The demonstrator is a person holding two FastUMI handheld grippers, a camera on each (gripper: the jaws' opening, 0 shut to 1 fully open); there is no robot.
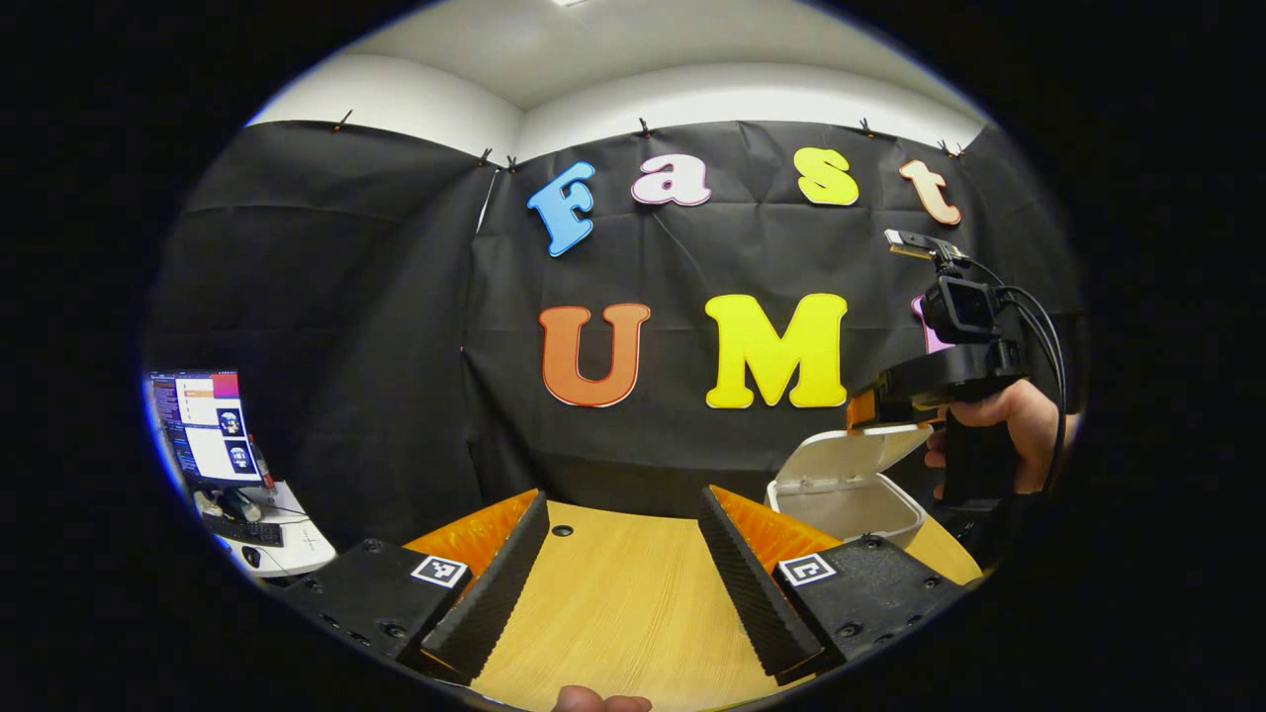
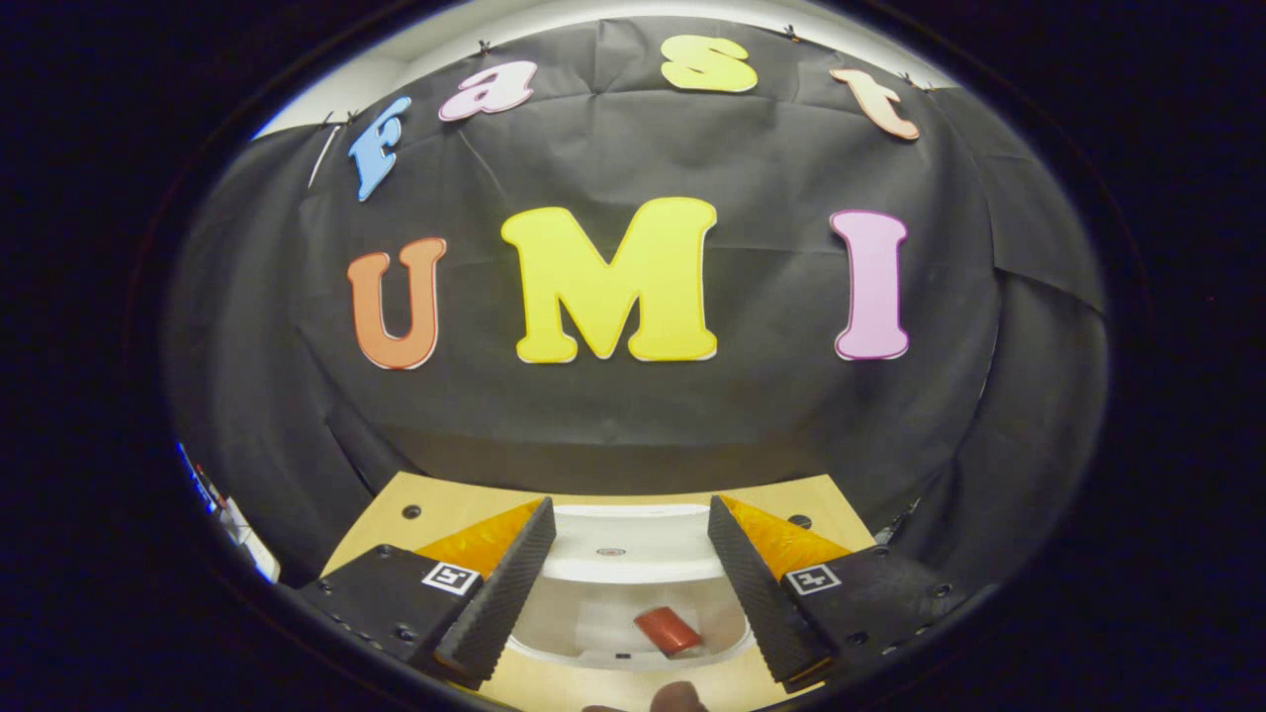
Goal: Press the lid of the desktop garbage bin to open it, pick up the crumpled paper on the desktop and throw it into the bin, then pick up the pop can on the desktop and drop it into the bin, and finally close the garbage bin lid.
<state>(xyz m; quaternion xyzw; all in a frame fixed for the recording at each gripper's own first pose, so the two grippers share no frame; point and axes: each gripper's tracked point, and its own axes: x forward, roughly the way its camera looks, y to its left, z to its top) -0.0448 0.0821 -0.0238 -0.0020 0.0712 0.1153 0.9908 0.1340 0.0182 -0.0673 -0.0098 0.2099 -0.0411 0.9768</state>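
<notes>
The wooden table [image 1: 623,593] spans the near half of the left gripper view, its far edge meeting the black cloth wall [image 1: 396,326]. At the far left, off the table, a lit monitor [image 1: 206,425] stands on a white desk [image 1: 287,544] with a keyboard in front of it. The white garbage bin [image 1: 846,499] sits on the right side of the table, its lid [image 1: 856,457] hinged up and tilted back, so the bin is open. The right gripper [image 1: 862,407] is seen in the left gripper view held in a hand [image 1: 999,435] above the bin's right side, close to the raised lid; contact cannot be told. The left gripper [image 1: 625,569] is released, fingers spread wide with only bare table between them, well left of the bin. In the right gripper view the right gripper [image 2: 631,583] is likewise released, fingers spread, nothing between the pads, looking down over the open bin [image 2: 633,648] from directly above. The lid [image 2: 633,554] lies on the bin's far side. The red pop can [image 2: 669,630] lies tilted inside the bin, right of centre. Whether the crumpled paper is in there cannot be told.
</notes>
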